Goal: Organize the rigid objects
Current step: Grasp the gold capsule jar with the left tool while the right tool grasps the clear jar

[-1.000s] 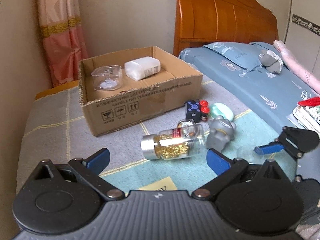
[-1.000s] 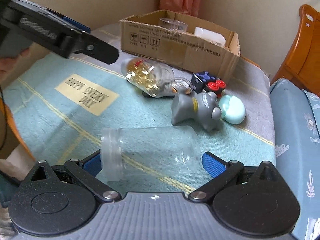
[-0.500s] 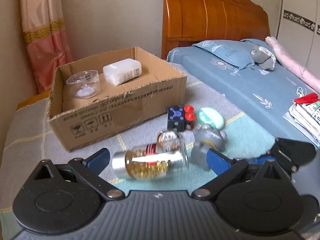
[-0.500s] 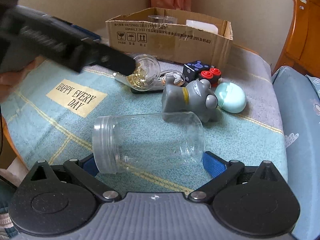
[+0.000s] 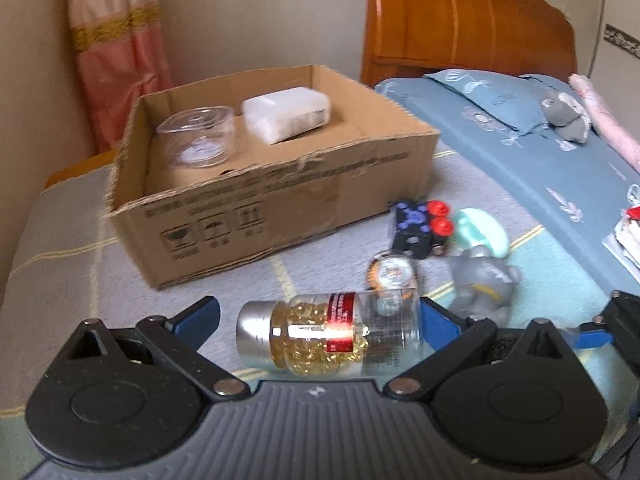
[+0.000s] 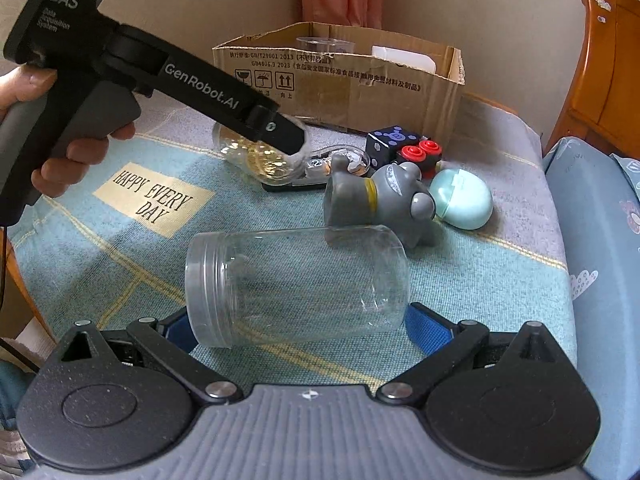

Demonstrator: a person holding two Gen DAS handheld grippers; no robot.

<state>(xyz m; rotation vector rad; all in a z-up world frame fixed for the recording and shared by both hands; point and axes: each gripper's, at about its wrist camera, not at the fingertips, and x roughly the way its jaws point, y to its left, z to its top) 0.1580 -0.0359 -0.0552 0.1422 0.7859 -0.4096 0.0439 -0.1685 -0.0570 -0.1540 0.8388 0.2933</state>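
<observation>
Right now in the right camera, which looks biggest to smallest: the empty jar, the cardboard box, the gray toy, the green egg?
1. cardboard box
2. empty jar, nearest the camera, so it looks enlarged
3. gray toy
4. green egg

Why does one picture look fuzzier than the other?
Left wrist view: motion blur smears the cardboard box print and toys, with glare streaking the capsule bottle. Right wrist view: sharp, the box lettering readable, soft daylight through the empty clear jar; both bend straight edges at the rim.
</observation>
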